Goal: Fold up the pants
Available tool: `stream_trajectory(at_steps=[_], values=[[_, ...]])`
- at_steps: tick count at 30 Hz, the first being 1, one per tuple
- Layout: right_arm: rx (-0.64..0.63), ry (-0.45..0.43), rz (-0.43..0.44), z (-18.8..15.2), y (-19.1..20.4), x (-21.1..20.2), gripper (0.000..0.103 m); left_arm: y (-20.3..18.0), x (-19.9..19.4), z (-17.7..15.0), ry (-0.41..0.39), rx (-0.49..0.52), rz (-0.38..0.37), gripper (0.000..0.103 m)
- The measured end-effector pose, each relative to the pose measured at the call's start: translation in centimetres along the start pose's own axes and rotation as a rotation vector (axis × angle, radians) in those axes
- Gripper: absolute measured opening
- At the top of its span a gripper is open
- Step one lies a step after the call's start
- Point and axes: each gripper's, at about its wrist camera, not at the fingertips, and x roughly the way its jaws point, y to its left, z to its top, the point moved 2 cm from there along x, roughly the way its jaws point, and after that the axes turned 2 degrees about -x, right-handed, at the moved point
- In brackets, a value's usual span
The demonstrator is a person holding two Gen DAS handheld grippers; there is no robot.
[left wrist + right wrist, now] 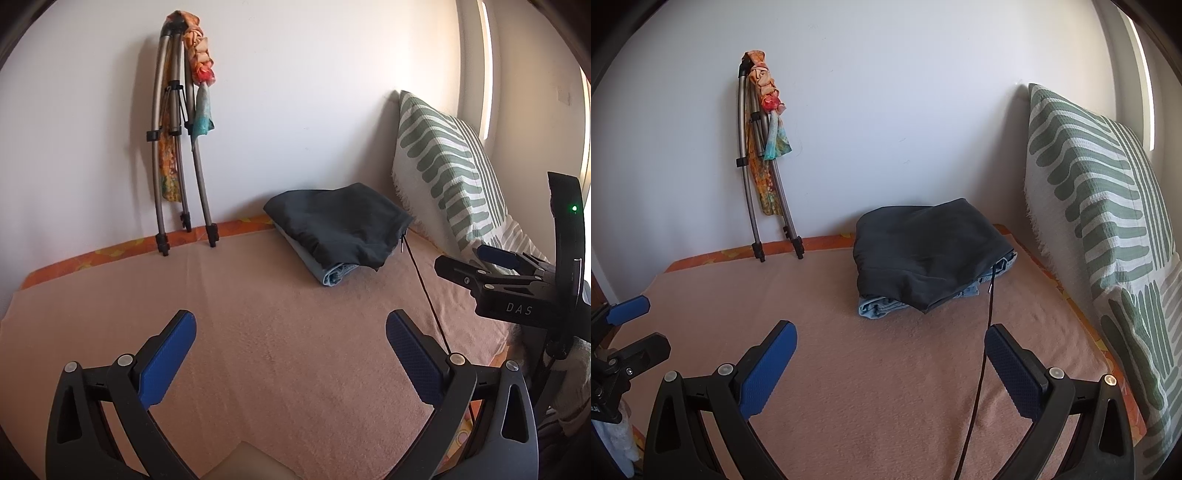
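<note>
Dark pants (925, 254) lie folded into a compact bundle at the far side of the bed (871, 391), on top of folded light-blue jeans (879, 308), near the wall and just beside the green-striped pillow (1108, 206). Fold edges look fairly square; one corner droops over the jeans below.

Left hand-held gripper (290, 354): jaws spread wide, nothing between the blue pads, held over bare pink blanket well short of the pile. Right hand-held gripper (890, 363): likewise spread and empty, also well apart from the pile. A thin dark cord (982, 354) runs from the pile's right edge down toward the camera; what it is attached to cannot be told.

Judgement: folding appears complete for the dark pants, stacked and released. No unfolded garment shows on the blanket in either view, so nothing further seems pending here, unless another item lies out of frame. A folded tripod (177, 155) with a scarf leans on the wall, uninvolved.
</note>
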Motion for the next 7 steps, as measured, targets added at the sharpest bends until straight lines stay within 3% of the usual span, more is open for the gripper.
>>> stream_trajectory(at_steps=[7], values=[[-0.006,0.001,0.001,-0.05,0.13,0.06,0.103,-0.05,-0.16,-0.04,-0.006,0.004,-0.016,0.102]])
